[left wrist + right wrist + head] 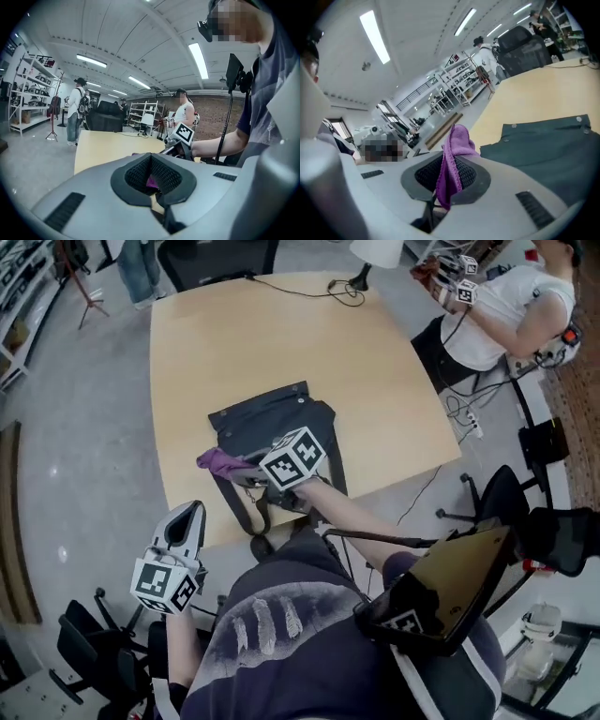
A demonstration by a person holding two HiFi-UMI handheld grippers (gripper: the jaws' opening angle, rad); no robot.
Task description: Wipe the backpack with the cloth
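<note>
Backpack (272, 423) lies flat on the table (216, 343) — my right gripper (246, 470) pinches the cloth (220, 461) at its edge; left gripper (190, 514) closed, empty. Wiping step — next I'd sweep across the fabric.

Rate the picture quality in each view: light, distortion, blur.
Head view: even overhead light, soft shadows, the table edges bowed by the wide lens, the backpack sharp. Left gripper view: heavy fisheye with black corners, ceiling lights blown out, the left claw soft so close to the lens. Right gripper view: same fisheye, horizon tilted, the cloth in the right claw crisp, background hazy.
</note>
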